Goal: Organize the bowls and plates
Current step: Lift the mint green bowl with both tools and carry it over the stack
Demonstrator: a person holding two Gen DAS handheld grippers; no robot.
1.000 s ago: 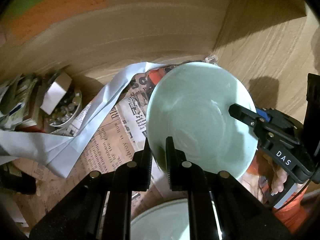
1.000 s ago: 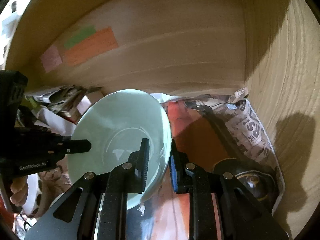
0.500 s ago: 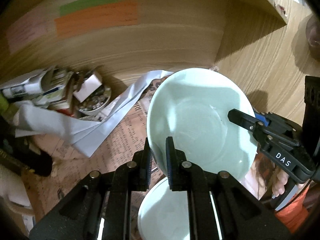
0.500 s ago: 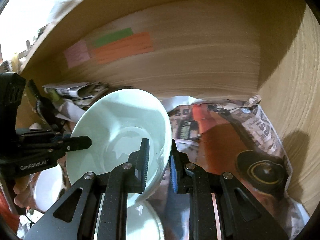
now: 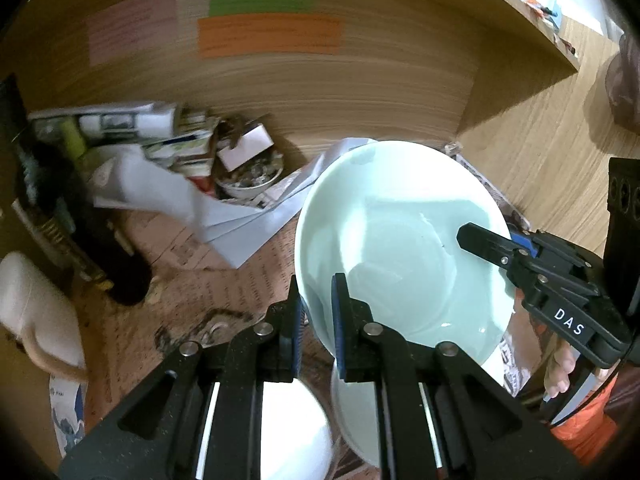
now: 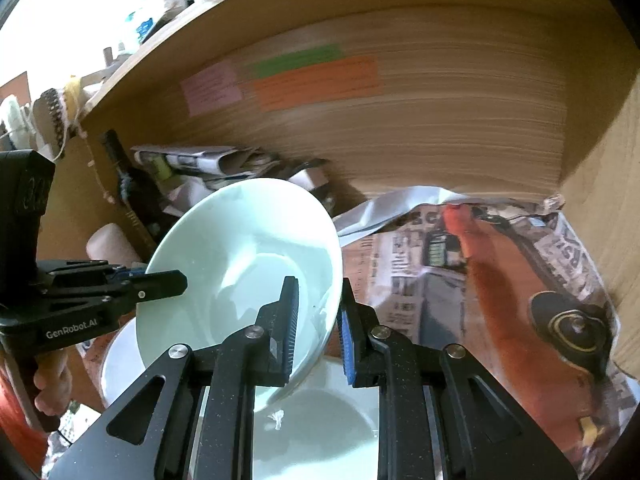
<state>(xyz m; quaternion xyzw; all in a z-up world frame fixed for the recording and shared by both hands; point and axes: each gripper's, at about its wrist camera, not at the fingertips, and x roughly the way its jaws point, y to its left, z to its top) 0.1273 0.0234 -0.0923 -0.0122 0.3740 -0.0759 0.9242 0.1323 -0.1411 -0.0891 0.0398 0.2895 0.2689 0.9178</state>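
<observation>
Between my two grippers hangs the pale green bowl, tilted and lifted above the newspaper lining of a wooden shelf compartment. My left gripper is pinched narrow on the bowl's near rim, one finger inside and one outside; my right gripper is clamped the same way on the opposite rim, its blue-padded finger outside the wall. From the left wrist view I see the right gripper's tip lying across the bowl's inside. Just below the bowl sit more pale dishes: a second bowl directly under it and a white dish beside that. Further out on the shelf floor lie loose white paper sheets, a small bowl of odds and ends and rolled newspapers at the back left. On the back wall are stuck pink, green and orange labels.
</observation>
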